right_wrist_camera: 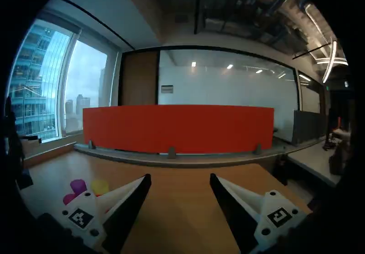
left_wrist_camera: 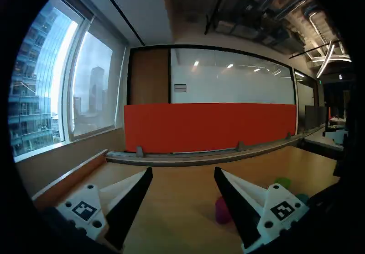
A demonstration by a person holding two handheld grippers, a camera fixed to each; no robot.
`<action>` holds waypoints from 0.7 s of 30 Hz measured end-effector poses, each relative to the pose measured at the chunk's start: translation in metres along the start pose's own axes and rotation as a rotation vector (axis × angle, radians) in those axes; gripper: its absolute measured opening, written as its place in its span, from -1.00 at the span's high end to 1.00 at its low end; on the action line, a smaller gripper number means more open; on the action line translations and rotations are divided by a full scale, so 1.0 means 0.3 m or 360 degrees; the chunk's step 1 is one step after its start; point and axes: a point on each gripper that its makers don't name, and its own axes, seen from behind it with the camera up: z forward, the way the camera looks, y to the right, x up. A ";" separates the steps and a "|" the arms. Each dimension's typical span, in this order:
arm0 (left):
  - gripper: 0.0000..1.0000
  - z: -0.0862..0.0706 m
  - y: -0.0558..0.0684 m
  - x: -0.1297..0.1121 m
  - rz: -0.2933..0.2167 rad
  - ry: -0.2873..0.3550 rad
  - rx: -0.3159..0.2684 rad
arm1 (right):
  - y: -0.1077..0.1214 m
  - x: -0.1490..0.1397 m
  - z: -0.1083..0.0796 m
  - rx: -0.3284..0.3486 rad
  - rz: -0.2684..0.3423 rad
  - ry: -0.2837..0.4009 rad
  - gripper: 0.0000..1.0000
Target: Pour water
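Ahead of the left tongs (left_wrist_camera: 182,169), spread wide, the tabletop (left_wrist_camera: 182,199) lies bare as far as the rail (left_wrist_camera: 191,157) and orange screen (left_wrist_camera: 210,126), which close off the far side. A wooden ledge (left_wrist_camera: 68,177) walls the left. A magenta cup (left_wrist_camera: 221,212) stands just beside the right finger, a green cup (left_wrist_camera: 282,182) farther right. The right tongs (right_wrist_camera: 179,176), also spread, face bare wood; cups (right_wrist_camera: 78,186) crowd beside their left finger.

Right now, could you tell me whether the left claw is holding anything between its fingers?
No, the left claw stands open, with just the wooden table visible between its fingers.
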 end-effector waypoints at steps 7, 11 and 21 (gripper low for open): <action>-1.00 0.017 0.029 0.116 0.0009 -0.0004 -0.0058 | -0.017 0.117 0.008 0.0054 0.0016 -0.0001 -0.99; -1.00 0.023 0.040 0.176 0.0012 -0.0010 -0.0096 | -0.017 0.170 0.014 0.0067 0.0007 0.0000 -0.99; -1.00 0.019 0.066 0.284 0.0013 0.0001 -0.0186 | -0.045 0.257 0.015 0.0135 -0.0020 0.0015 -0.99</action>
